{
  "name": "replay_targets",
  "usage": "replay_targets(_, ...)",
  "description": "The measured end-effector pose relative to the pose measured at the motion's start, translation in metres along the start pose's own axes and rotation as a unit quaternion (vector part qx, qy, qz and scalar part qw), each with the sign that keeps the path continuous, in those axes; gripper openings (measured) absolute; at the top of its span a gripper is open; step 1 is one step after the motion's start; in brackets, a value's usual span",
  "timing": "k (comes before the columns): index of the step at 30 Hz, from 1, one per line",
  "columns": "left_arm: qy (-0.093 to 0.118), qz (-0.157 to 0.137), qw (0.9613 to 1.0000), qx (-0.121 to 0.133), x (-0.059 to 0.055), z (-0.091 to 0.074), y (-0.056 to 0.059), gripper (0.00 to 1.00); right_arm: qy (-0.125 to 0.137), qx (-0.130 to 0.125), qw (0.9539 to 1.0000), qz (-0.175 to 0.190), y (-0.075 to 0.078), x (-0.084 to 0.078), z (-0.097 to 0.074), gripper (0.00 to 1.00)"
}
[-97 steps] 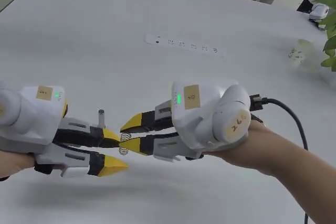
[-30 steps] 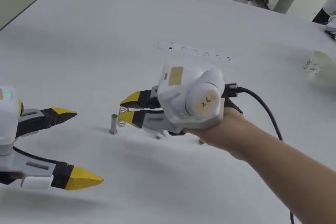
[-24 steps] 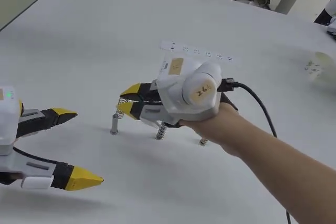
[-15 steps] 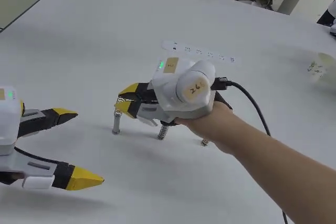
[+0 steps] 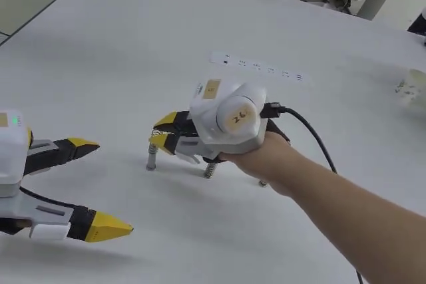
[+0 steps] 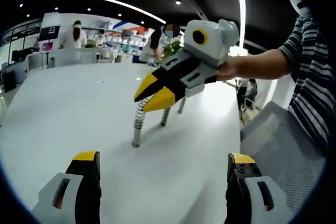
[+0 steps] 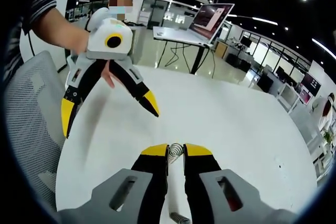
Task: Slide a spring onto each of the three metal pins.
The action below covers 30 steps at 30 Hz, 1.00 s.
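Three metal pins stand in a row on the white table (image 5: pixel 120 51). My right gripper (image 5: pixel 158 133) is shut on a spring (image 5: pixel 154 149) that sits over the top of the left pin (image 5: pixel 151 163). The left gripper view shows that spring (image 6: pixel 139 113) coiled around the pin (image 6: pixel 135 139) under the right gripper (image 6: pixel 143 102). Between my right gripper's (image 7: pixel 176 151) yellow tips the spring (image 7: pixel 176 149) shows as a coil. The middle pin (image 5: pixel 210 169) carries a spring. The hand partly hides the third pin (image 5: pixel 263 182). My left gripper (image 5: pixel 100 187) hangs open at the lower left, holding nothing.
A white power strip (image 5: pixel 259 68) lies behind the pins. The right gripper's black cable (image 5: pixel 313 134) trails to the right. A small white object (image 5: pixel 409 84) sits at the far right. A grey mesh chair (image 7: pixel 31 124) stands near the table edge.
The right gripper has tipped down and lowered the spring onto the left pin. The left gripper, which earlier met the right one at the spring, has drawn back and stays open.
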<state>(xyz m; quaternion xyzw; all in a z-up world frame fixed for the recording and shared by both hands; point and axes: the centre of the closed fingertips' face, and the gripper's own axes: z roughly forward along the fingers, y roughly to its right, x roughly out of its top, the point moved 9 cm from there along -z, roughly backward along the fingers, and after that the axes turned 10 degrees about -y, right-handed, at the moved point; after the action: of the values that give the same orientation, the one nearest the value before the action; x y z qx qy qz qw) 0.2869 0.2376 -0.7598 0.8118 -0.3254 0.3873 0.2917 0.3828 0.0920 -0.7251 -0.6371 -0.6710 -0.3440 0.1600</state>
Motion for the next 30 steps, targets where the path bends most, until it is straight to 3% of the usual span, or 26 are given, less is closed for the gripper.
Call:
replay_targets(6, -0.002, -0.001, 1.0000, 0.000, -0.002, 0.001, 0.000, 0.98, -0.014, 0.012, 0.9997, 0.017, -0.004, -0.008, 0.016, 0.08)
replay_targets(14, -0.003, -0.005, 1.0000, 0.000, -0.005, 0.001, 0.000, 0.98, -0.043, 0.026, 0.9987, -0.008, -0.013, -0.015, 0.031, 0.08)
replay_targets(23, 0.000, -0.006, 1.0000, -0.001, -0.002, 0.003, -0.001, 0.98, -0.045, 0.022, 0.9986, 0.015, -0.009, -0.014, 0.029, 0.09)
replay_targets(30, 0.000, -0.001, 1.0000, -0.003, 0.002, 0.004, 0.000, 0.98, -0.033, 0.020, 0.9989, 0.025, -0.009, -0.010, 0.024, 0.15)
